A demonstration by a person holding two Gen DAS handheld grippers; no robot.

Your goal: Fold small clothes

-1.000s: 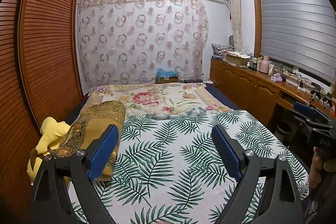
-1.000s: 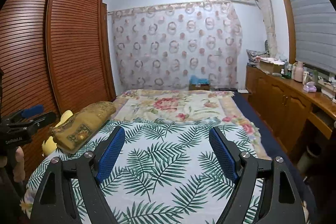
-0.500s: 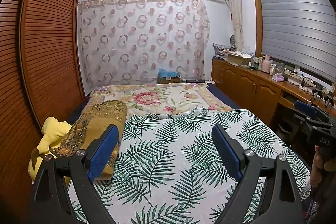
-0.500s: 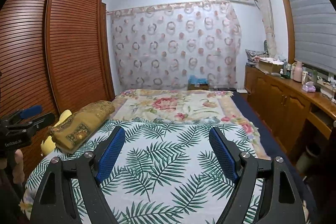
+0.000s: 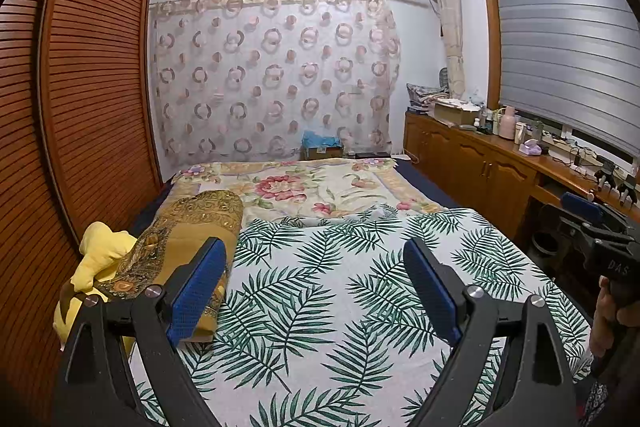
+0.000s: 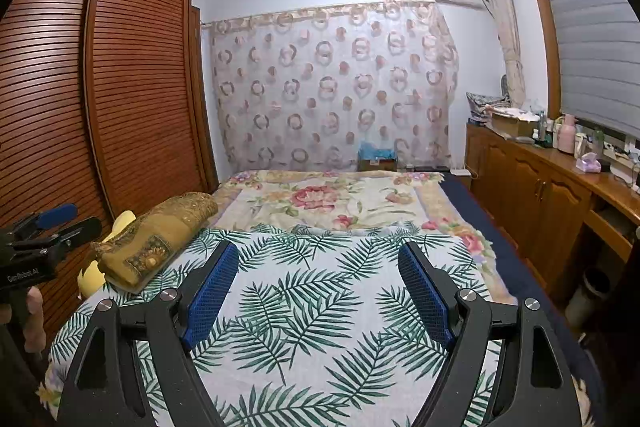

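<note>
Both tongs idle above the bed's near edge: my left gripper and right gripper spread wide, pinching nothing. Nearest clothes, a gold patterned bundle and yellow garment, lie along the bed's left edge, presumably awaiting pickup.

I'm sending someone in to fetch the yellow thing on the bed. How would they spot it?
Start at the louvred wooden wardrobe and look down to the bed's edge beside it. A gold-brown patterned roll lies there on the palm-leaf sheet; the yellow bundle sits wedged between that roll and the wardrobe. It is the only plain, unpatterned, bright yellow fabric.
</note>
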